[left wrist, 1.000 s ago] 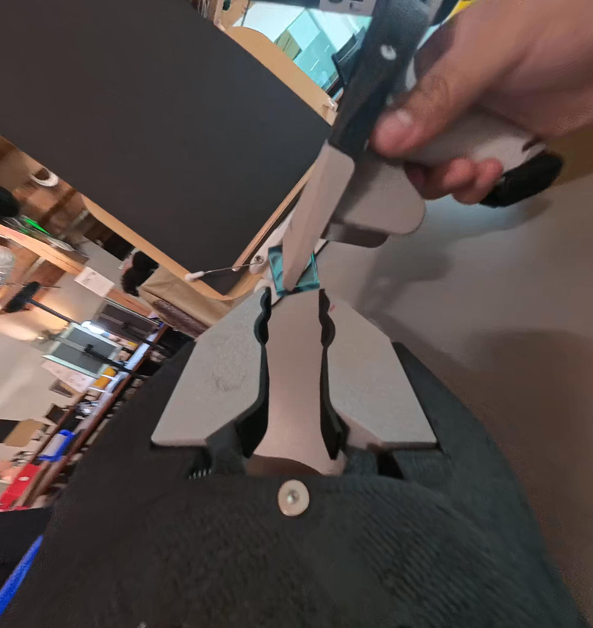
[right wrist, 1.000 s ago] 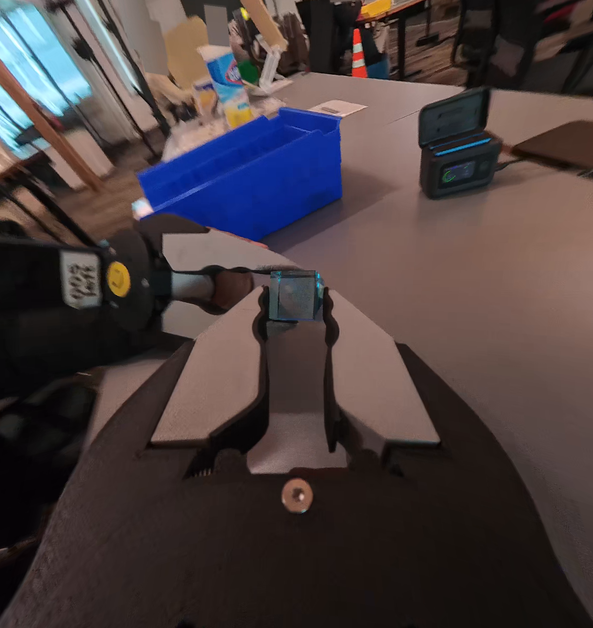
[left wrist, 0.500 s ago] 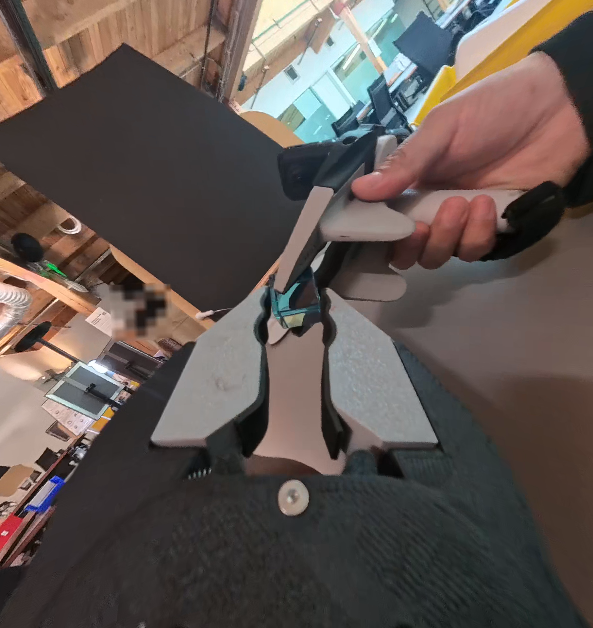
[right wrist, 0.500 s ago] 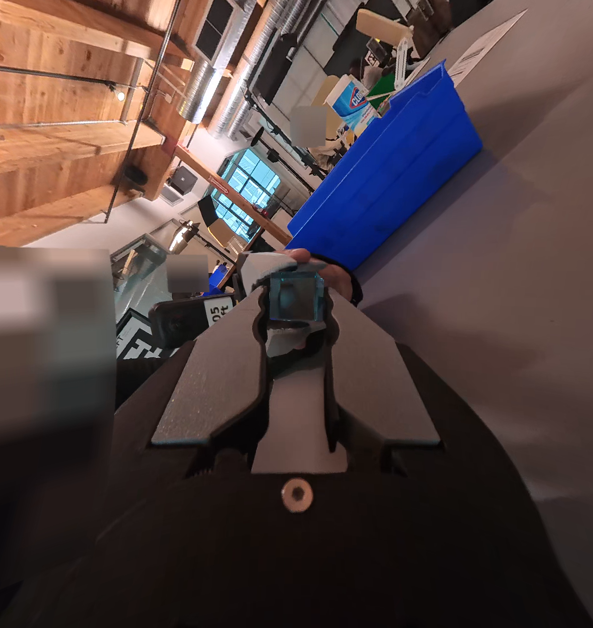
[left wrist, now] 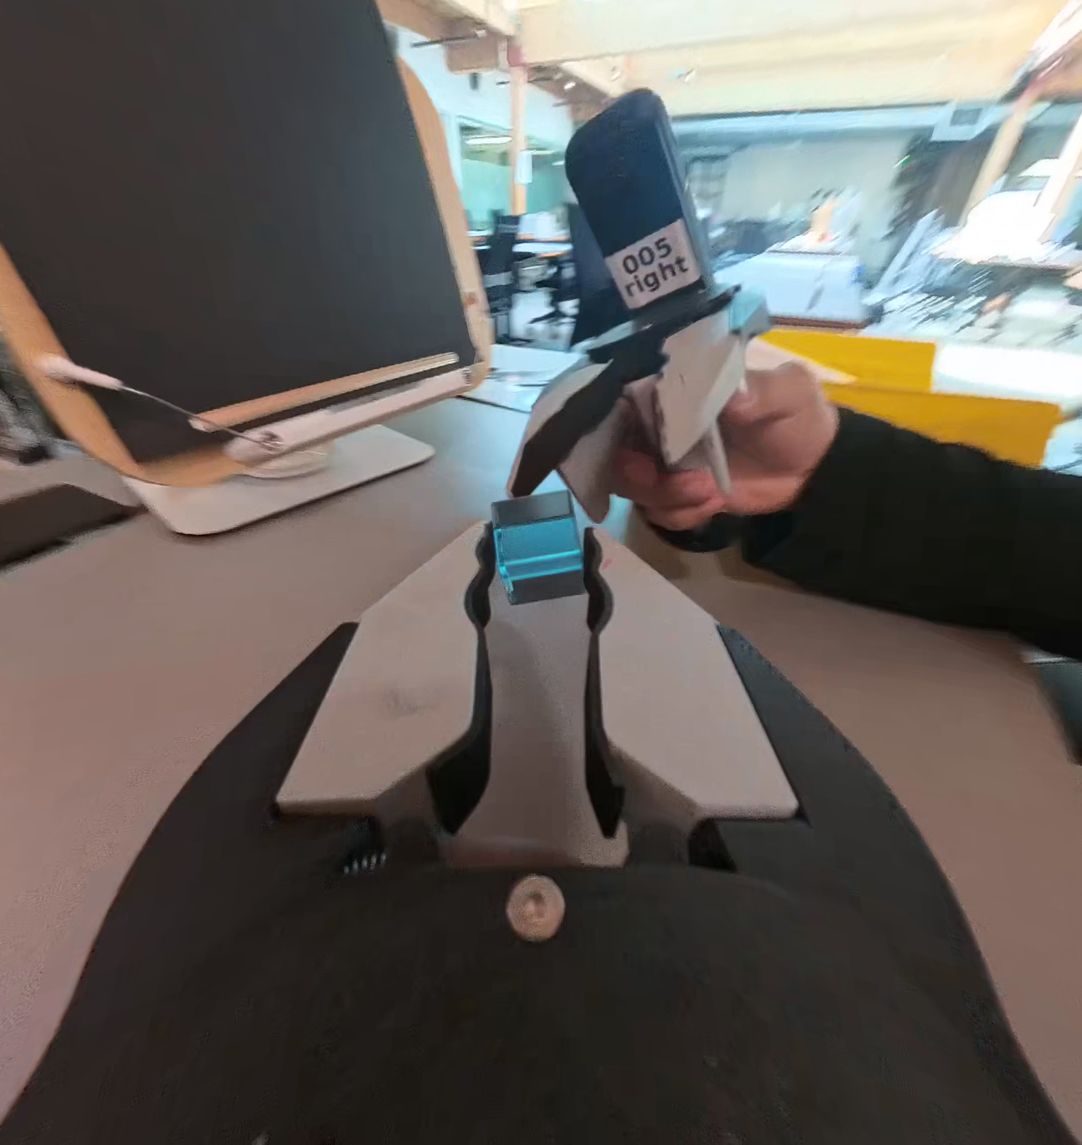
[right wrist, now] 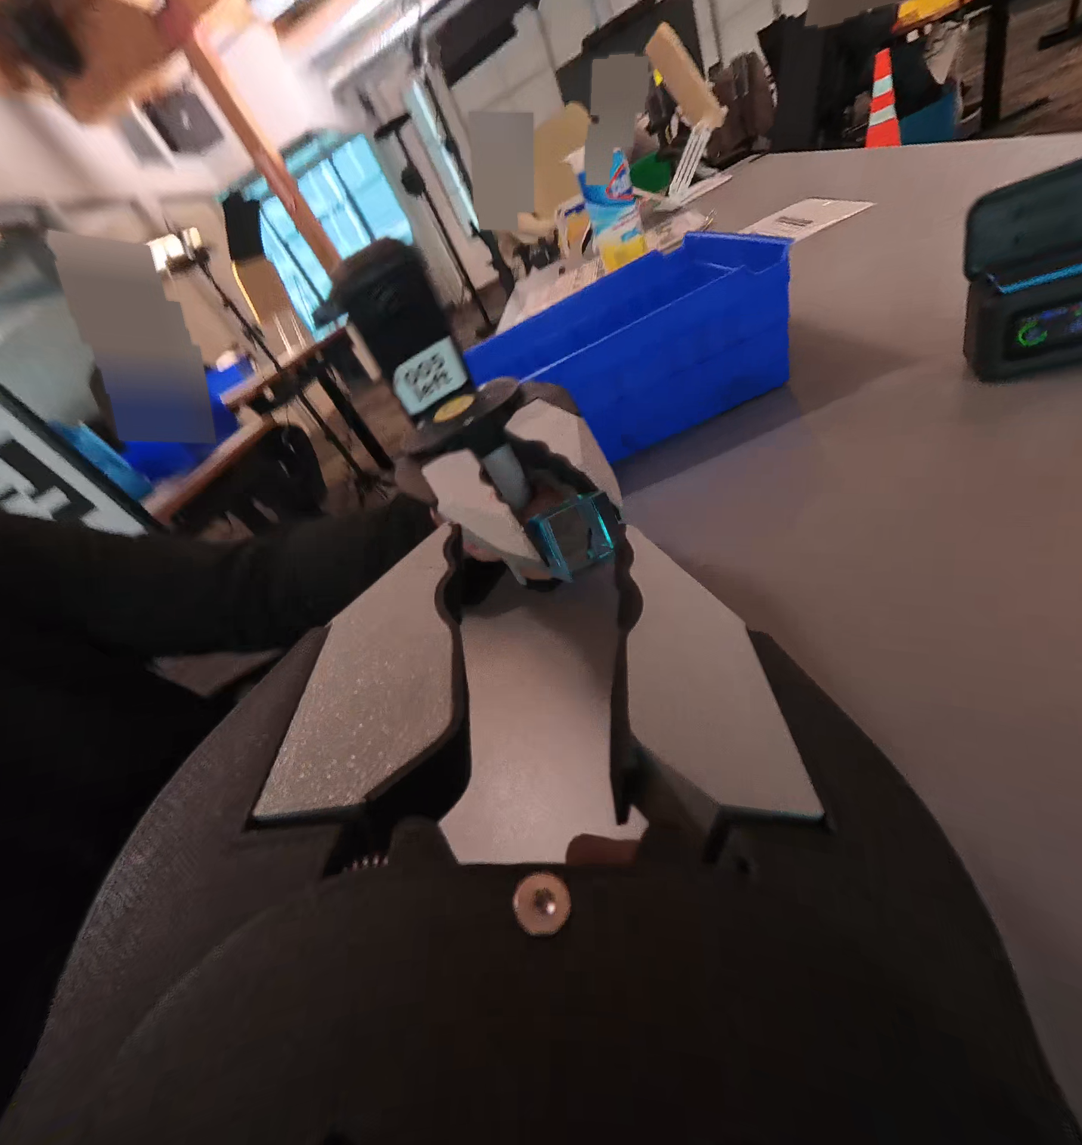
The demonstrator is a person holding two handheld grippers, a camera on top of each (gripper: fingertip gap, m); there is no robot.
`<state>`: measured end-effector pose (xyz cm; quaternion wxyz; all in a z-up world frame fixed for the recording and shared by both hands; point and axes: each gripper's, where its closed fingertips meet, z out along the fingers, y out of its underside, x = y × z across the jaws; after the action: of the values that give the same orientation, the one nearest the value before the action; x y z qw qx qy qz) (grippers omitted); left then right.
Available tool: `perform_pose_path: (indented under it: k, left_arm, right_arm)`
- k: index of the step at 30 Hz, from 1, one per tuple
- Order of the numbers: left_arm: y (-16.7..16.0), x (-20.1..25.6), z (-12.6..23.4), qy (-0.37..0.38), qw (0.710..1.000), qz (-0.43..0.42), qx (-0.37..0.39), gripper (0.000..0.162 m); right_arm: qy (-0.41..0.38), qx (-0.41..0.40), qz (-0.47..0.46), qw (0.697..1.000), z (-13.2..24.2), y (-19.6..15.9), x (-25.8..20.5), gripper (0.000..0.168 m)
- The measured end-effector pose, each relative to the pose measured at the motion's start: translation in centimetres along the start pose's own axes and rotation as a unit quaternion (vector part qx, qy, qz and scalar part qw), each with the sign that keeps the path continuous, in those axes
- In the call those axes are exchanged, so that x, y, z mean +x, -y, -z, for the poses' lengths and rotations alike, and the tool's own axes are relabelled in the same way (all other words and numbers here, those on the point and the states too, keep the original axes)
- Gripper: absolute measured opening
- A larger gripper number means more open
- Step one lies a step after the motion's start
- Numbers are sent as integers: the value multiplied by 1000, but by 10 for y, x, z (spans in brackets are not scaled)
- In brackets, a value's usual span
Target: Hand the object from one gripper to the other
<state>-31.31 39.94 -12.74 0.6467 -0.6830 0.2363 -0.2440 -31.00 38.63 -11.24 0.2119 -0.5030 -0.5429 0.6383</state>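
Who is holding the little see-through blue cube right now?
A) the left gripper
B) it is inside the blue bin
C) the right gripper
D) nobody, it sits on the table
A: the blue cube sits pinched between the fingertips of the left gripper, while the right gripper has its jaws spread wide, with the cube near the tip of one finger and not clamped by them.

I note the cube [left wrist: 537,561] at frame centre looks like glossy, translucent teal plastic; my left gripper [left wrist: 535,576] fingers look matt, grainy grey; the table [left wrist: 154,619] reads smooth, matt brown-grey.
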Motion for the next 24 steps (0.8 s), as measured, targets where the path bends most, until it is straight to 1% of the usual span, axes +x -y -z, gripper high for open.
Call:
perform_pose_path:
  k: [1, 3, 5, 7, 8, 9, 10, 12, 14, 16, 18, 20, 21, 22, 24]
  left_arm:
    - [1, 5, 1, -28, 999, 29, 3, 25]
    - [2, 14, 4, -77, 993, 86, 4, 25]
    - [2, 32, 10, -161, 975, 152, -7, 25]
    - [0, 31, 10, -172, 967, 185, -13, 25]
    - [-4, 30, 10, -173, 965, 197, -21, 25]
    - [-7, 28, 9, -172, 961, 214, -28, 25]
    - [-9, 25, 9, -169, 956, 237, -31, 25]
    - [-6, 24, 10, -189, 940, 282, -22, 25]
    - [-2, 27, 12, -210, 927, 311, -12, 25]
    - [-7, 26, 10, -200, 930, 309, -25, 25]
    - [-14, 29, 8, -196, 930, 306, -46, 25]
    - [-19, 36, 6, -211, 924, 313, -62, 25]
    - [-20, 38, 6, -213, 923, 314, -65, 25]
    - [-22, 39, 5, -213, 923, 313, -70, 25]
    - [-22, 38, 4, -209, 925, 308, -70, 25]
  right_arm:
    - [-3, -17, 33, 999, 0, -3, -5, 47]
    - [-11, -63, 103, 993, -1, -14, -13, 55]
    - [-40, -109, 191, 975, -4, -26, -16, 58]
    - [-67, -129, 273, 951, -8, -33, -18, 53]
    - [-89, -132, 303, 940, -11, -32, -16, 53]
    - [-107, -130, 323, 931, -12, -30, -15, 57]
    - [-115, -128, 338, 925, -14, -29, -16, 60]
    - [-127, -133, 359, 915, -15, -28, -16, 57]
    - [-128, -154, 373, 906, -16, -35, -15, 52]
    - [-149, -173, 399, 888, -17, -39, -9, 49]
    - [-167, -173, 433, 869, -19, -38, -6, 40]
    - [-164, -176, 446, 862, -22, -41, -8, 37]
    - [-154, -187, 448, 861, -23, -46, -10, 29]
    - [-151, -196, 451, 858, -23, -49, -10, 25]
    - [-155, -201, 448, 857, -23, -50, -8, 24]
